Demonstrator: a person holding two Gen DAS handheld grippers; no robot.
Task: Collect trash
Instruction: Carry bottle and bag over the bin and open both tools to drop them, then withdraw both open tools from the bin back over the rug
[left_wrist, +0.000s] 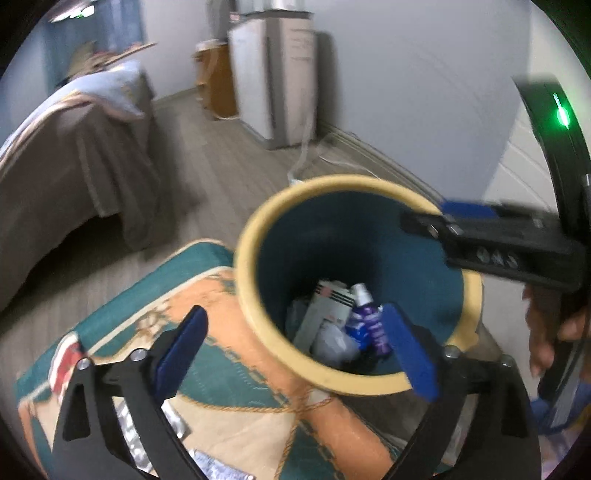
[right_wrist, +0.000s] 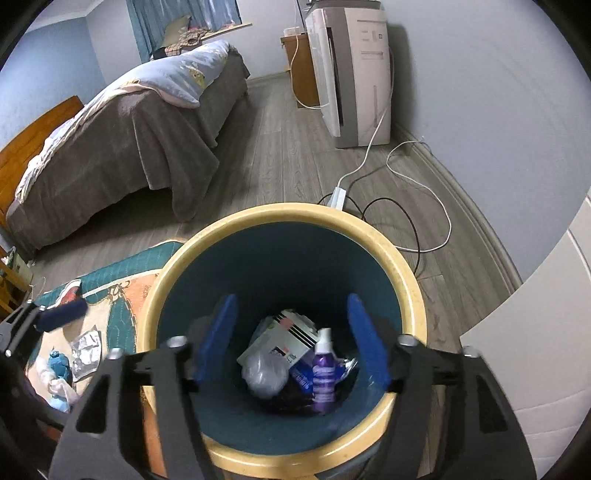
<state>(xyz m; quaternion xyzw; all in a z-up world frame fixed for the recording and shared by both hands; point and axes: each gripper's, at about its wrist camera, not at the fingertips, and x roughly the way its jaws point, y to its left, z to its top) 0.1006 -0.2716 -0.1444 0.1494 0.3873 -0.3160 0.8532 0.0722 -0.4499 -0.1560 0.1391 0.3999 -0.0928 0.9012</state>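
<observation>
Evidently, both grippers, left (left_wrist: 291, 354) and right (right_wrist: 291, 339), were held over the bin (right_wrist: 406, 266) with jaws apart and empty, so that trash (right_wrist: 280, 358) could drop inside; further wrappers (right_wrist: 86, 349) lay on the rug (left_wrist: 236, 354) beside the bin.

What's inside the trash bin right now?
The trash bin holds a purple spray bottle, a white striped carton, a crumpled clear bag and a blue wrapper. Anything beneath them is covered.
</observation>
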